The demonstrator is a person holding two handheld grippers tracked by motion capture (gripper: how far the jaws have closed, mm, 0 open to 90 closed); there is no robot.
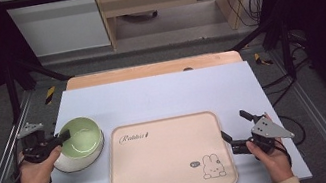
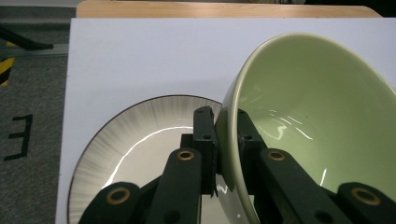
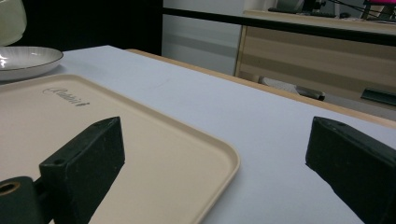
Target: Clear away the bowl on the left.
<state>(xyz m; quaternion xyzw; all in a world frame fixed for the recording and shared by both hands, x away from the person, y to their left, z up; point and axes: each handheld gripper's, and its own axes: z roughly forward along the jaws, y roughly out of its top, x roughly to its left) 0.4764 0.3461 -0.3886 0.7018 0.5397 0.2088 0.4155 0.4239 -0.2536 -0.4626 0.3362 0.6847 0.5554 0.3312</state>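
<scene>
A pale green bowl (image 1: pixel 81 135) hangs tilted just above a white plate (image 1: pixel 75 164) with a dark rim, at the table's left. My left gripper (image 1: pixel 63 136) is shut on the bowl's near rim. In the left gripper view the jaws pinch the bowl's wall (image 2: pixel 317 107), one inside and one outside, with the plate (image 2: pixel 140 126) below. My right gripper (image 1: pixel 233 125) stands open by the right edge of the beige tray (image 1: pixel 165 172), with nothing between its jaws. The right gripper view looks across the tray (image 3: pixel 163 154) toward the plate (image 3: pixel 23 58) and the bowl (image 3: pixel 10 18).
The tray carries a rabbit drawing (image 1: pixel 213 166) at its near right corner and script lettering at its far left. A white sheet (image 1: pixel 161 94) covers the wooden table. Black frame bars stand at both sides, with cabinets and cables beyond the far edge.
</scene>
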